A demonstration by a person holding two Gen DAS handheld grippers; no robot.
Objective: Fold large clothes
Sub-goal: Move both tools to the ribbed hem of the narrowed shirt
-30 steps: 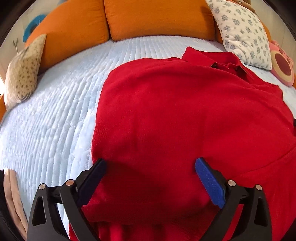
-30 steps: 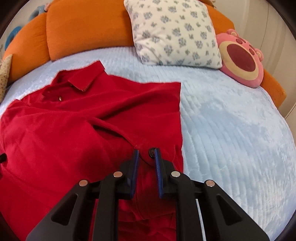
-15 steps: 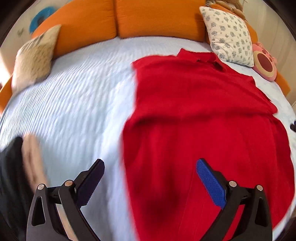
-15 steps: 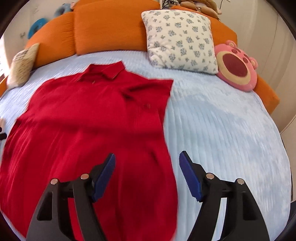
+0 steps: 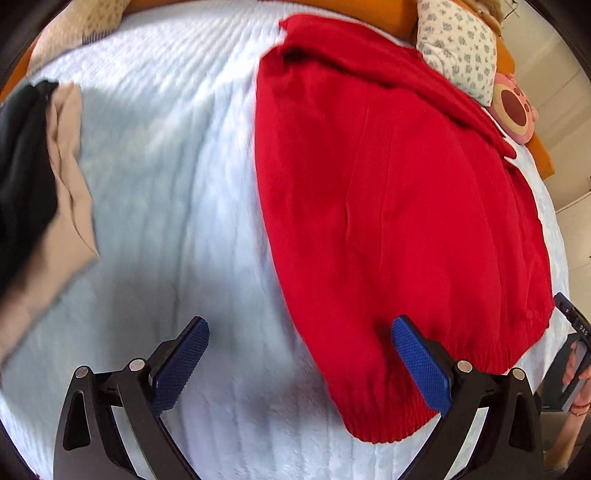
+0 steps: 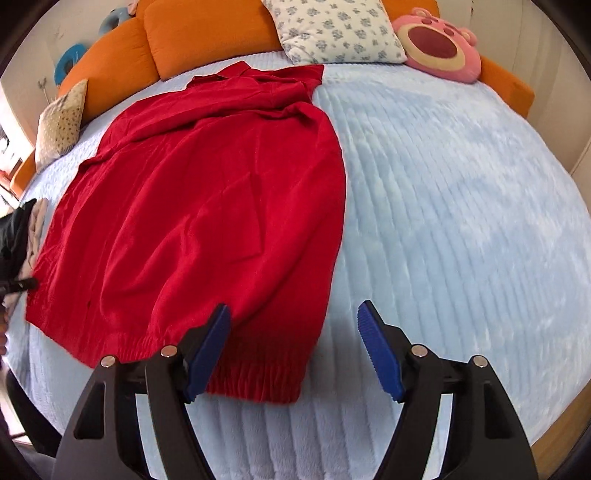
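**Both my claws wide and empty at the hem of the red garment**

Left wrist view: my left gripper (image 5: 299, 363) stands wide apart at the bottom of the frame, nothing between its blue pads (image 5: 421, 363). The red garment (image 5: 399, 206) fills the centre and right, lying on the pale blue bedspread (image 5: 166, 184), its ribbed hem curving past my right-hand pad. A heap of black and beige cloth (image 5: 40, 177) sits at the left edge. A floral pillow (image 5: 458, 44) and a pink plush cushion (image 5: 515, 107) crowd the upper right.

Right wrist view: my right gripper (image 6: 293, 349) has just been opening and now gapes wide, with nothing between its pads. The garment runs from upper centre down to lower left, its hem corner just beneath my left-hand pad (image 6: 207, 354). Orange cushions (image 6: 207, 29) line the top.
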